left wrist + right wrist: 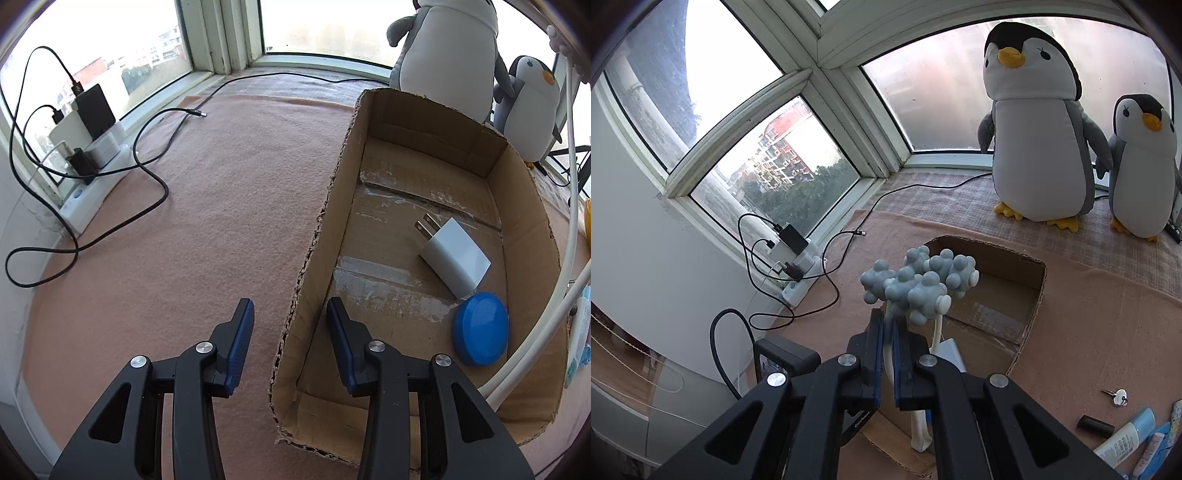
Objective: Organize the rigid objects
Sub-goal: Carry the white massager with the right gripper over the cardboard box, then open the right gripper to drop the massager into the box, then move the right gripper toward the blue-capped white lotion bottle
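An open cardboard box lies on the pink mat. Inside it are a white plug charger and a blue round disc. My left gripper is open and straddles the box's near left wall without pressing it. My right gripper is shut on the thin white stem of a massager with a blue-grey knobbed head, held above the box. The massager's white rods cross the right edge of the left wrist view.
Two plush penguins stand behind the box by the window. A power strip with chargers and loose black cables sit at the mat's left. Keys, a black cylinder and tubes lie right of the box.
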Motion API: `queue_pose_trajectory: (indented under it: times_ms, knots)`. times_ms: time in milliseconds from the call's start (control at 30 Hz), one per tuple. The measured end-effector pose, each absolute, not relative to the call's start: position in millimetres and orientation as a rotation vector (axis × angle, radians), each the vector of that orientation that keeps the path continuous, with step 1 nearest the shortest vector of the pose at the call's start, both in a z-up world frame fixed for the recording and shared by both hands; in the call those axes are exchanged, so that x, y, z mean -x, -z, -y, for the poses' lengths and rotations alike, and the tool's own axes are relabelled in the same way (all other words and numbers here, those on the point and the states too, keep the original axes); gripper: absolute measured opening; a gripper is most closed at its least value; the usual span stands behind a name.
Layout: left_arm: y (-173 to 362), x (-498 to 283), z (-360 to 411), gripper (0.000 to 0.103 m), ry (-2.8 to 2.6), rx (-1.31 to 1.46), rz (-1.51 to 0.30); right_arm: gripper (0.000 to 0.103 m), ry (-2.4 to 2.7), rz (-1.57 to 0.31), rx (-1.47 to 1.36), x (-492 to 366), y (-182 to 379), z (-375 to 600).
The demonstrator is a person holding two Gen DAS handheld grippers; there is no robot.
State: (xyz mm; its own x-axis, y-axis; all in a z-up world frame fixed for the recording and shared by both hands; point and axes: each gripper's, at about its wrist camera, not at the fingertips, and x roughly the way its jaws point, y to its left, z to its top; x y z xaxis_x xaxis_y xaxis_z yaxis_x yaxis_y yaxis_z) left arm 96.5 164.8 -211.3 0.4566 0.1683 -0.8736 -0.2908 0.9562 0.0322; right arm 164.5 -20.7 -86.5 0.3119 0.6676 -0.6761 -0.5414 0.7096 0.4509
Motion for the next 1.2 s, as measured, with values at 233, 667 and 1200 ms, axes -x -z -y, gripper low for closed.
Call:
queue_pose_trajectory:
  times_ms: [233, 667, 1200]
  knots:
    - [211.3, -97.0, -164.2, 0.039, -0.287, 0.125, -1.061, 0.008, -0.751, -0.967, -0.032, -174.9, 89.9, 9.6]
    - [211.8, -97.1, -165.6, 0.039, -0.288, 0.118, -1.059, 0.031, -0.714, -0.972, 0.004, -179.0, 98.7, 17.4]
    - [211.4, -96.5, -165.2, 0.039, -0.287, 0.106, -1.057, 0.031, -0.578, -0.857, 0.030, -156.4, 76.0, 127.9]
